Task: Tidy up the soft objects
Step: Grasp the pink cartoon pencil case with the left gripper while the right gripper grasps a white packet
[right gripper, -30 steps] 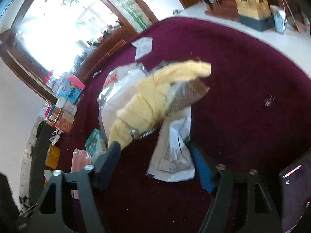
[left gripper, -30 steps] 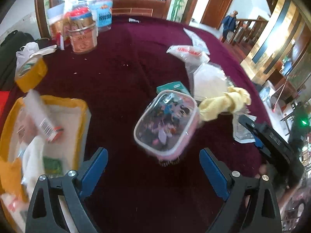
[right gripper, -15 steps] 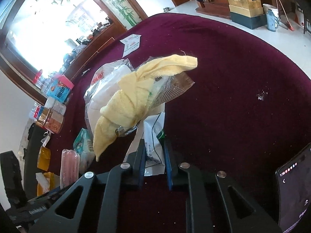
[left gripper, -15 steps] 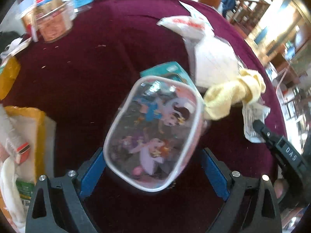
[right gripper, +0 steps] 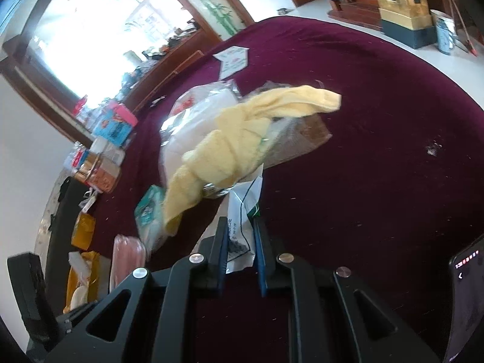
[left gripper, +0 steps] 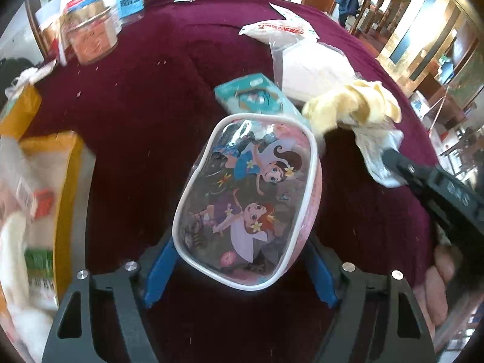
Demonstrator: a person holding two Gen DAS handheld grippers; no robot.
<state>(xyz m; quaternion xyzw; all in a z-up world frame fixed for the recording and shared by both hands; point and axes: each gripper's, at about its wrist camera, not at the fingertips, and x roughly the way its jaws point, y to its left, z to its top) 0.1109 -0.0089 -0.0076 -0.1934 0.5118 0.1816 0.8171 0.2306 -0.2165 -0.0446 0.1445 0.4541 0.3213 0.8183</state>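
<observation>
Between my left tongs' point(left gripper: 239, 267) blue fingers point(left gripper: 158, 267) sits the cartoon-print pouch point(left gripper: 248, 199), a clear-faced, pink-sided zip case that a second ago lay out ahead of wide-open tongs; now both fingers press its lower end, so I judge the grab made and the lift toward the yellow-rimmed bin point(left gripper: 68, 181) at my left about ready. Its long axis runs away from me, tilted a little to the right, printed face up, far end reaching toward the teal tissue pack point(left gripper: 254, 95) on the maroon tablecloth point(left gripper: 145, 96). At my right, the right tongs point(right gripper: 240, 255) have gone from wide to narrow and now pinch the lower end of a white printed plastic bag point(right gripper: 242, 211), which carries the knotted yellow towel point(right gripper: 239, 148) up with it. That towel's long axis slants from low left to upper right in the right wrist view. Both hands look loaded, with the bin the likely drop point. Further back stand a glass jar point(left gripper: 90, 36) and a blue box point(left gripper: 130, 1).
</observation>
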